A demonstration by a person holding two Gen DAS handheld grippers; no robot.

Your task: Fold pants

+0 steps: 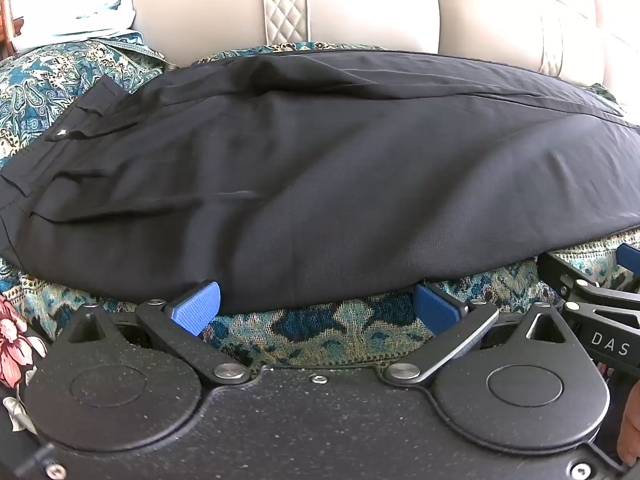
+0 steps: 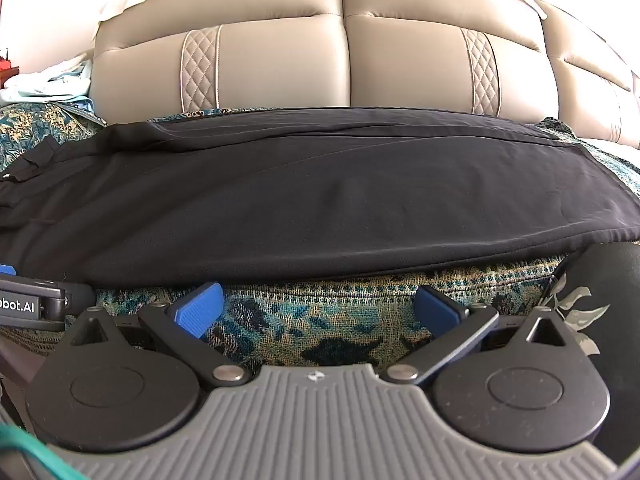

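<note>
Black pants (image 1: 320, 168) lie lengthwise across a patterned teal cover (image 1: 316, 328), folded leg over leg, waistband with a button at the left (image 1: 60, 134). They also fill the right wrist view (image 2: 312, 200), leg ends at the right. My left gripper (image 1: 316, 304) is open, its blue pads (image 1: 196, 308) at the pants' near edge, holding nothing. My right gripper (image 2: 316, 308) is open just short of the near edge, its blue pads (image 2: 198, 312) over the cover. The right gripper shows at the left wrist view's right edge (image 1: 600, 300).
A beige leather sofa back (image 2: 340, 68) rises right behind the pants. Light blue cloth (image 1: 80, 16) lies at the far left. The left gripper's body (image 2: 28, 300) is at the right wrist view's left edge. Black floral fabric (image 2: 600, 320) sits at the right.
</note>
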